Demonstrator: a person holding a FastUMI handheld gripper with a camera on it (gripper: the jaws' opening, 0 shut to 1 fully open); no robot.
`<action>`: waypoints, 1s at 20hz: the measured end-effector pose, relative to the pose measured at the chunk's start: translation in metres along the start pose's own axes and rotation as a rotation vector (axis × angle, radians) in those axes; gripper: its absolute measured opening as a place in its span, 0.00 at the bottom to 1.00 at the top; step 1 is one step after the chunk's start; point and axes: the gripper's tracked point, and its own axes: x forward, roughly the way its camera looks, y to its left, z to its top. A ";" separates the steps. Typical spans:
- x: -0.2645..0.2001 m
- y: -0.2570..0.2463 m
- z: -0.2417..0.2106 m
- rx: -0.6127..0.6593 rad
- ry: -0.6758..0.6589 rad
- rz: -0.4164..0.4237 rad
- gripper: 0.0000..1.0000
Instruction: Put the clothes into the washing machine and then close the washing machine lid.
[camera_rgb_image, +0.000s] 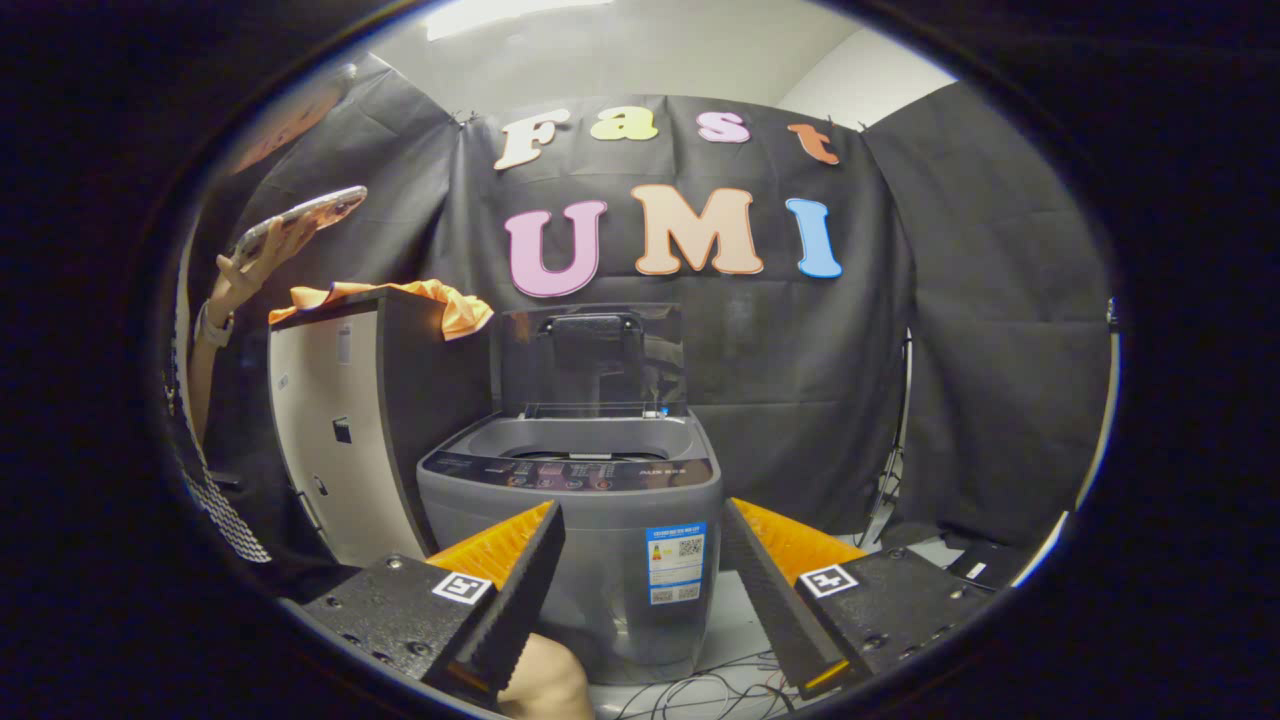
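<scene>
- The gripper (640, 570) is spread wide with nothing between its fingers — it's just hanging in front of the washing machine (575, 545), which sits straight ahead of the fingertips.
- The washing machine lid (592, 358) is standing up, see-through, with a dark handle bar near its top edge. The tub opening below it looks free to drop things in.
- The clothes are an orange garment (452, 303) draped over the top of a tall cabinet (340, 420) just to the left of the machine, one end hanging off the corner nearest the lid.
- Someone's hand (262, 262) is up beyond the cabinet holding a phone (300, 215) — not part of the job as far as I can tell.
- Handling guess: the garment looks thin and floppy, so light, soft, and it'll sag and trail once lifted. I'd pinch the bunched bit hanging off the cabinet corner, since a fold gives the fingers more to bite than a flat layer.
- Risk as I see it: a loose end could snag on the cabinet edge or drape over the tub rim instead of going in.
- The lid should be stiff and hinged at the back, so a push near the handle ought to swing it down.
- Nothing's been picked up yet, so the job is right at the beginning.
</scene>
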 end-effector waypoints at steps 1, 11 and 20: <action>0.000 0.000 0.000 0.000 0.000 -0.005 0.96; 0.037 0.021 0.047 -0.018 -0.030 -0.101 0.97; 0.123 0.137 0.195 0.032 -0.112 0.055 0.97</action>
